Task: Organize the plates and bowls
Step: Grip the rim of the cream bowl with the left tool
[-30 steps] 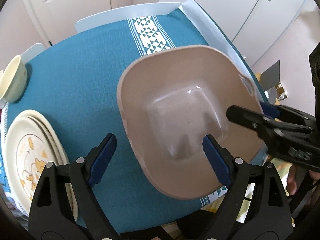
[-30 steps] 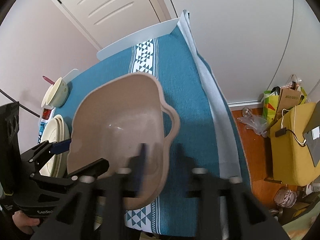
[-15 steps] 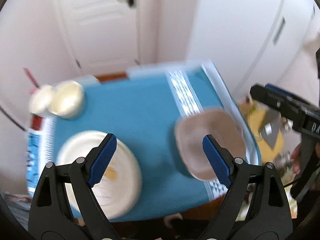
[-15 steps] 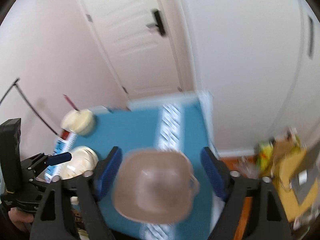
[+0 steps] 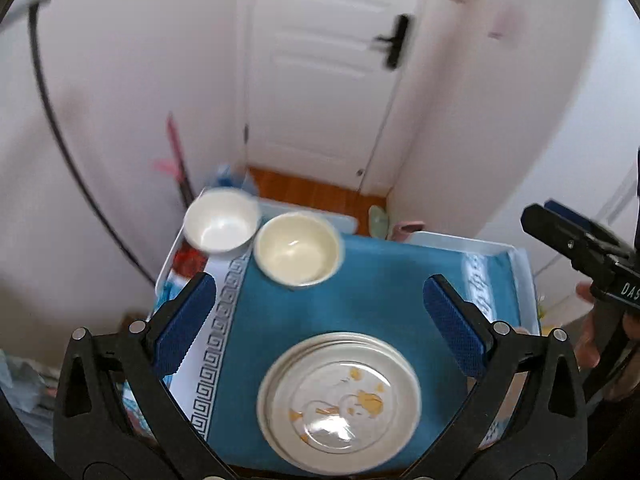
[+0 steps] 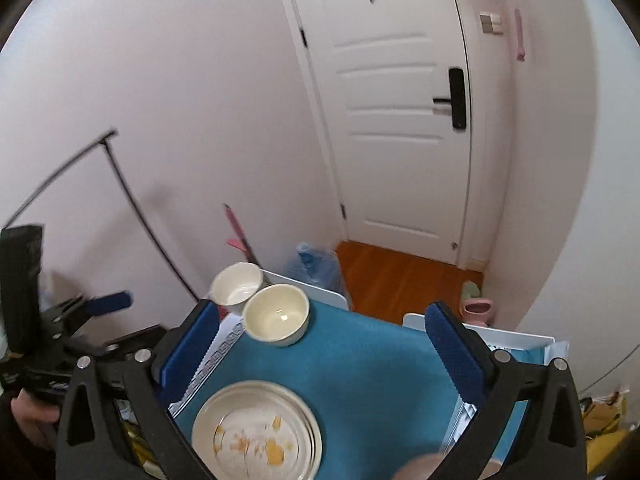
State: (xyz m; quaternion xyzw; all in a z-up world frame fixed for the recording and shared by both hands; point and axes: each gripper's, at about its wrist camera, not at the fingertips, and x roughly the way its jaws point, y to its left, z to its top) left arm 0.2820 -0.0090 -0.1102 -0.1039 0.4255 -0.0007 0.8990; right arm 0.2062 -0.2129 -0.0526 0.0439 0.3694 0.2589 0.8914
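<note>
High above a blue-clothed table [image 5: 360, 300], both grippers hang with jaws spread wide and nothing between them. The left gripper [image 5: 320, 320] frames a stack of plates [image 5: 340, 396] at the table's near edge, the top plate printed with yellow figures. A cream bowl [image 5: 298, 248] stands at the far left of the cloth, and a white bowl [image 5: 220, 222] sits just beside it, on the tray-like white rim; both are empty. The right gripper [image 6: 324, 352] frames the same cream bowl [image 6: 276, 314], white bowl [image 6: 237, 283] and plates [image 6: 256, 430]. A tan blur at that view's bottom edge [image 6: 420, 468] cannot be made out.

Behind the table stand a white door [image 6: 400, 120] with a black handle, a blue bag [image 6: 312, 266] on the wood floor, and a black cable [image 5: 60, 140] curving down the wall. Nothing stands between the grippers and the dishes.

One second ago both grippers were low over a tan basin at the table's right end; they have since risen and swung left, and the basin has left the left wrist view.
</note>
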